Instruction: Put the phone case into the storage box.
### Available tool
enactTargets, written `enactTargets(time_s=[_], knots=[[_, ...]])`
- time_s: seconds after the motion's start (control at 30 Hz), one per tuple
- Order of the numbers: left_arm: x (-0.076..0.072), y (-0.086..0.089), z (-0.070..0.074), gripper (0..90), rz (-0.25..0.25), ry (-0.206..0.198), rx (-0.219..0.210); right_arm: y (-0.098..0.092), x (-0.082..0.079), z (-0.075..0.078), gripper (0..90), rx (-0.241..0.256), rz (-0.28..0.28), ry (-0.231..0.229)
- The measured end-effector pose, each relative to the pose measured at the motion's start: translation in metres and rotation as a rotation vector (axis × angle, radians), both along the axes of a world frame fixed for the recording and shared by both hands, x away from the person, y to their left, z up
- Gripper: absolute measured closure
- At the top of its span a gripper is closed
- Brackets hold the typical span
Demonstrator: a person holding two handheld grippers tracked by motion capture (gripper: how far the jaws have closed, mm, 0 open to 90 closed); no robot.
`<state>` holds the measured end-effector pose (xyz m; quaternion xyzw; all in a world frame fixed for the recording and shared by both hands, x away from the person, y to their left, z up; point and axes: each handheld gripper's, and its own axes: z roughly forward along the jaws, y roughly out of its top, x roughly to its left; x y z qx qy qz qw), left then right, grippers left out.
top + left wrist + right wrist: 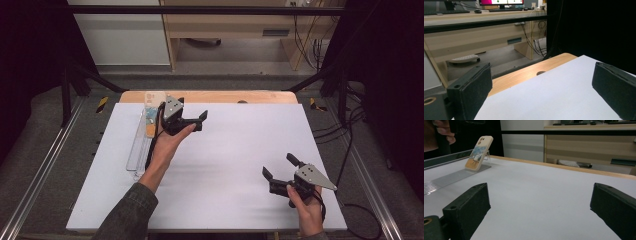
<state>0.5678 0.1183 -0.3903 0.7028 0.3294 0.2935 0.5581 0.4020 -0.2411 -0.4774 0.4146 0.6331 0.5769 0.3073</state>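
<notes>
Right tongs (280, 168) agape, left tongs (192, 116) agape, phone case (479, 152), apparently unlabelled

A wooden counter (220, 96) carries a white sheet (225, 170) covering nearly all of it. Along the sheet's left edge lies a clear ridged acrylic stand (136, 150), a phone case (150, 116) propped at its far end.

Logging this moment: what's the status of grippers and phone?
Left gripper open, empty. Right gripper open, empty. Cream phone with picture back propped tilted on clear ribbed plastic stand. Nothing between.
</notes>
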Motion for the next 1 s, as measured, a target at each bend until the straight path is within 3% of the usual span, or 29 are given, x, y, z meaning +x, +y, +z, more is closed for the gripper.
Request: enactTargets(time_s=[1.0], knots=[[-0.020, -0.026, -0.006, 2.6, -0.083, -0.002, -0.026, 0.001, 0.000, -0.001, 2.4, -0.002, 0.003, 0.003]])
